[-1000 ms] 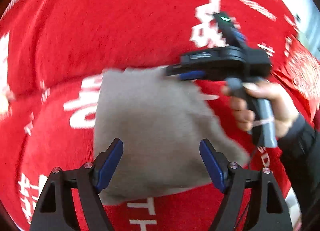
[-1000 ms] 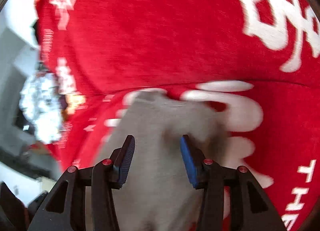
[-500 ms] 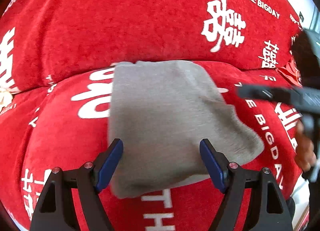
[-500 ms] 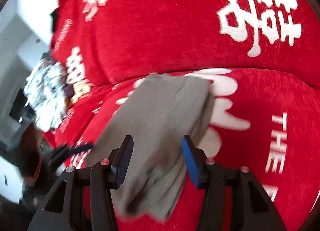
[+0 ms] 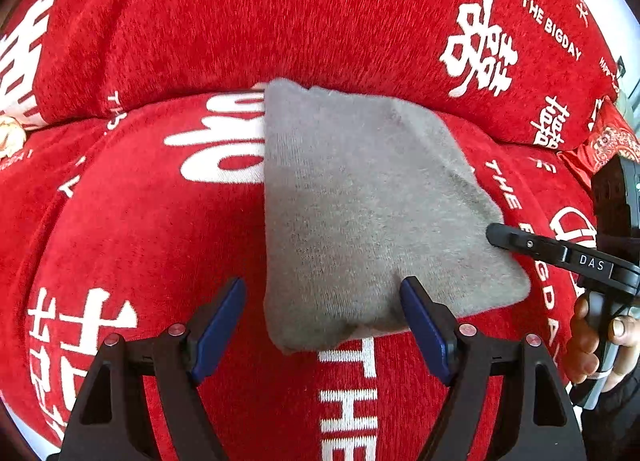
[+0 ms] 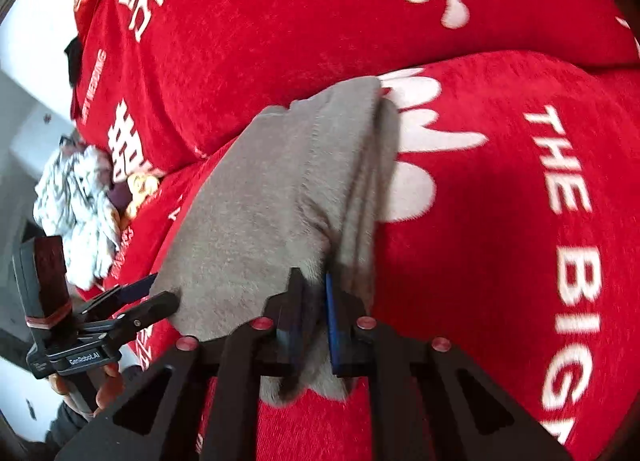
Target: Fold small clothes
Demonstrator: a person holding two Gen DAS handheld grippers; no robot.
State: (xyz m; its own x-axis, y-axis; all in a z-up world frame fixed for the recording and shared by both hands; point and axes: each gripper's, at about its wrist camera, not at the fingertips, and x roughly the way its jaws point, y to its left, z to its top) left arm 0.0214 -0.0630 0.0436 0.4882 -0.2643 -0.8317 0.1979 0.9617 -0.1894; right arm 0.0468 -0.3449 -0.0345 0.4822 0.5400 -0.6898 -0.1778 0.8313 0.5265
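A folded grey knit garment (image 5: 360, 201) lies on the red cushion seat (image 5: 140, 221). My left gripper (image 5: 320, 321) is open, its blue pads on either side of the garment's near-left corner, just above it. My right gripper (image 6: 314, 317) is shut on the garment's (image 6: 260, 213) edge, with grey cloth pinched between its blue pads. In the left wrist view the right gripper (image 5: 496, 235) reaches in from the right onto the cloth's right edge. In the right wrist view the left gripper (image 6: 156, 293) sits at the cloth's left corner.
The red cover with white lettering spans the seat and the backrest (image 5: 280, 21). A white patterned bundle (image 6: 80, 213) lies at the sofa's far left end. A red patterned item (image 5: 608, 141) sits at the right end.
My right gripper has closed on the garment's edge; it was open a second ago. It left the cloth's far corner and came back at the right edge. The left gripper stayed open in place.
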